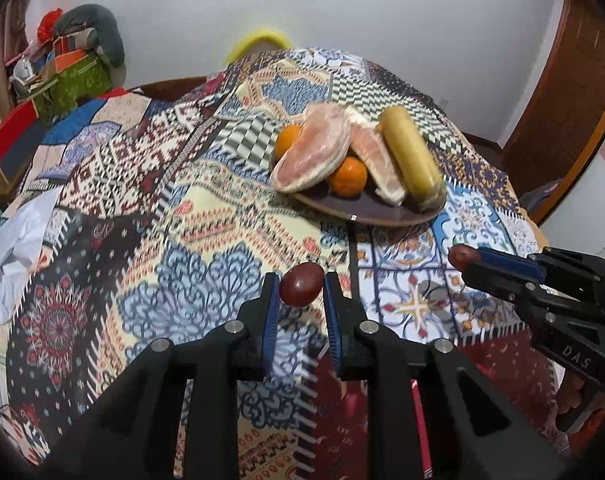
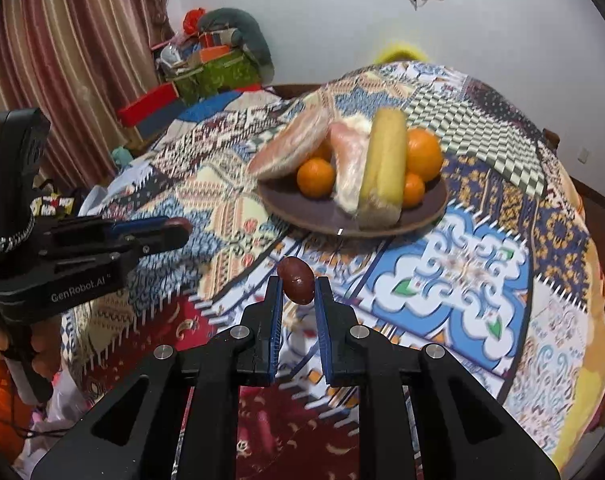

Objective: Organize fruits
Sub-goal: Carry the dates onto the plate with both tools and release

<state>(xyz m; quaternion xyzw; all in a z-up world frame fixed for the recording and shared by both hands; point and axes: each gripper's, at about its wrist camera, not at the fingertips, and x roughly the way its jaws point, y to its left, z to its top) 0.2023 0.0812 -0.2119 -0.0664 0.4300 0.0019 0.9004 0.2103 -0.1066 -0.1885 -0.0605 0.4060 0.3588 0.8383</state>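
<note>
My left gripper (image 1: 301,286) is shut on a small dark red fruit (image 1: 301,284) and holds it above the patterned tablecloth, short of the plate. My right gripper (image 2: 297,282) is shut on a second small dark red fruit (image 2: 297,280), also in the air near the table's front. Each gripper shows in the other's view: the right one (image 1: 468,258) at the right, the left one (image 2: 178,226) at the left. A brown plate (image 1: 366,208) (image 2: 326,216) ahead holds oranges (image 1: 348,176), two wrapped pomelo pieces (image 1: 312,152) and a yellow corn cob (image 1: 410,152).
The table wears a busy patchwork cloth (image 1: 206,208) that hangs over the front edge. A pile of boxes and cushions (image 1: 74,60) stands at the back left by a striped curtain (image 2: 62,52). A wooden door frame (image 1: 562,92) is at the right.
</note>
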